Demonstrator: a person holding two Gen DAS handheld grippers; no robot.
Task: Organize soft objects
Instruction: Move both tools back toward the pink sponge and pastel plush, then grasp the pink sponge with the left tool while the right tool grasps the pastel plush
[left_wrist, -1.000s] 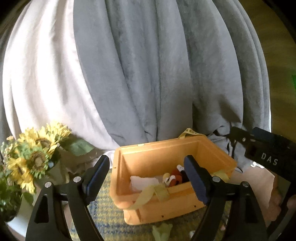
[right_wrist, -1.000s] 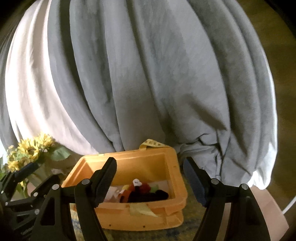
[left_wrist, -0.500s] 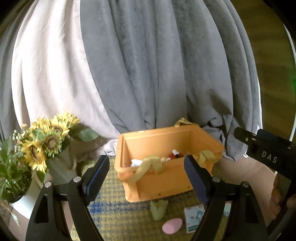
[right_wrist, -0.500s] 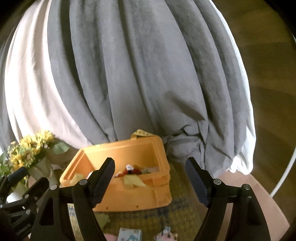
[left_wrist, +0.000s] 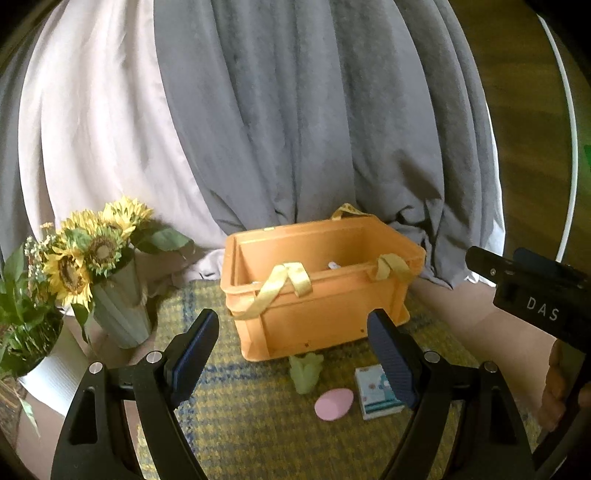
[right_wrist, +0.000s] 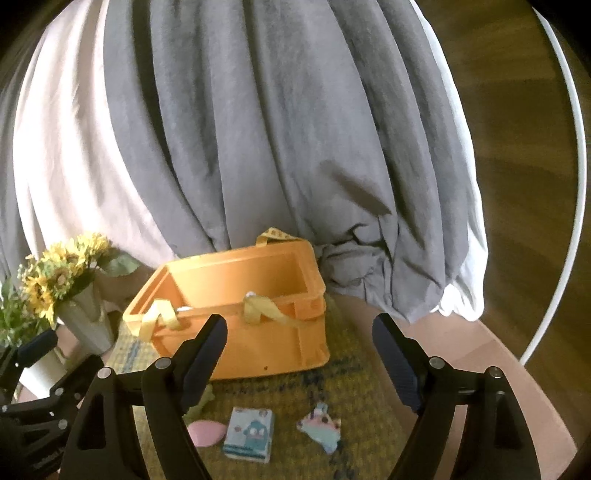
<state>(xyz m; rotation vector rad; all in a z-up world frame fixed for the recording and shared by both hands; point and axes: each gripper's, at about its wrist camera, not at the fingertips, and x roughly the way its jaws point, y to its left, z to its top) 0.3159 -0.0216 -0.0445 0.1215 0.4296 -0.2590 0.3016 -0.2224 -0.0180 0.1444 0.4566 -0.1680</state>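
An orange rectangular plastic crate (left_wrist: 321, 295) with yellow ribbon handles (left_wrist: 282, 284) stood at the far edge of a yellow-and-blue woven mat (left_wrist: 258, 424), its long axis running left to right, its open top facing up. Below its near wall, four soft things lay on the mat in a loose row parallel to that wall: a pale green plush piece (left_wrist: 305, 372) nearly touching the crate, a pink egg-shaped sponge (left_wrist: 333, 404) just beside it, a small light-blue printed tissue pack (right_wrist: 249, 439) lying flat, and a pastel plush figure (right_wrist: 321, 430) farthest right. The left gripper (left_wrist: 291, 356) hung with its jaws spread wide and holding nothing; in its view the green piece and the sponge showed between the fingers, while the pack was partly hidden by the right finger. The right gripper (right_wrist: 299, 363) was likewise spread and bare; the pack and the plush figure showed low between its fingers. The mat covered a round reddish-brown table (right_wrist: 498, 369). At the table's left edge, sunflowers stood in a ribbed grey-green vase (left_wrist: 120, 310). Grey and white curtains (left_wrist: 295, 122) hung behind.
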